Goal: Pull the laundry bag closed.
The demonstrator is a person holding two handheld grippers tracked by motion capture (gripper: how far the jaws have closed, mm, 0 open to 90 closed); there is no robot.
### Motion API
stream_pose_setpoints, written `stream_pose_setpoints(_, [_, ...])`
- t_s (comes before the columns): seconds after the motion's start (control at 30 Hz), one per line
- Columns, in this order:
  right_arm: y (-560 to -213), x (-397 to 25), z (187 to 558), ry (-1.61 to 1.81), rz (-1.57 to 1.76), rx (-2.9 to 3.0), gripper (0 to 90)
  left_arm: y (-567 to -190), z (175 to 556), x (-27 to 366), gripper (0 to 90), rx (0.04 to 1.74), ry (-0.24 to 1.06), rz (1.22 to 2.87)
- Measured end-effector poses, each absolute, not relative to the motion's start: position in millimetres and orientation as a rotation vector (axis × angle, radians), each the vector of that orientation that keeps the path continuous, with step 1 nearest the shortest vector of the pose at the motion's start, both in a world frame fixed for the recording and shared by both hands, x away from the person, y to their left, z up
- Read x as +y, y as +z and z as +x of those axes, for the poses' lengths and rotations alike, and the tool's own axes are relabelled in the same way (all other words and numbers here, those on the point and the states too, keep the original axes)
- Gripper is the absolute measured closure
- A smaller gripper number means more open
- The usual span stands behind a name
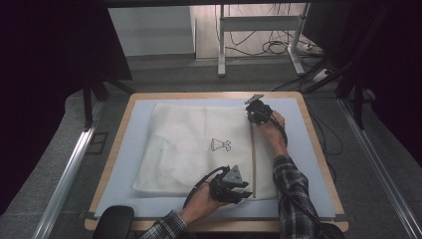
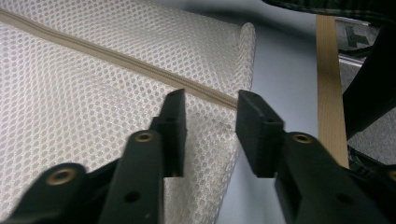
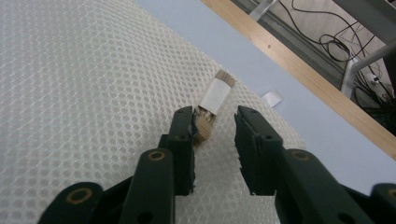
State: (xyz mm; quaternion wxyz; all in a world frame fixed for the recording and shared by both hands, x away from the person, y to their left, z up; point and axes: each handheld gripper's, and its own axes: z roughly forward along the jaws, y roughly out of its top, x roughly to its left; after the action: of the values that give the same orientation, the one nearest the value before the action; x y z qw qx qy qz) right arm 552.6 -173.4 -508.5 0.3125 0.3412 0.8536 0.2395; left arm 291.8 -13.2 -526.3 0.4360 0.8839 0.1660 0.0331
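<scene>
A white mesh bag [image 1: 194, 149] with a small printed figure lies flat on the pale blue mat [image 1: 124, 149]. A beige zipper [image 1: 253, 159] runs along its right side. My left gripper [image 1: 244, 191] is open at the bag's near right corner, its jaws over the zipper's near end [image 2: 219, 97]. My right gripper [image 1: 255, 115] is open at the bag's far right corner. Its jaws straddle the zipper pull [image 3: 204, 122] and its white tab [image 3: 217, 95] without closing on them.
The mat covers a wooden table [image 1: 308, 119] whose edge shows around it. A small white label [image 3: 272, 98] lies on the mat past the bag. Desk legs and cables [image 1: 268, 45] stand on the floor beyond. A black round object [image 1: 113, 222] sits at the near left corner.
</scene>
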Motion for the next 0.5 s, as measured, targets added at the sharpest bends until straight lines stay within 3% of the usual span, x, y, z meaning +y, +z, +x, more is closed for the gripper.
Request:
stream_pose_setpoints(0.07, [-507.3, -175.3, 549.2, 0.654, 0.908, 2.255, 61.2, -526.4, 291.3, -13.4, 52.3, 0.414, 0.084, 2.199])
stream_pose_setpoints(0.5, [-506.7, -183.9, 529.7, 0.82, 0.978, 2.295, 44.2, -526.0, 294.0, -11.3, 27.1, 0.478, 0.033, 2.161])
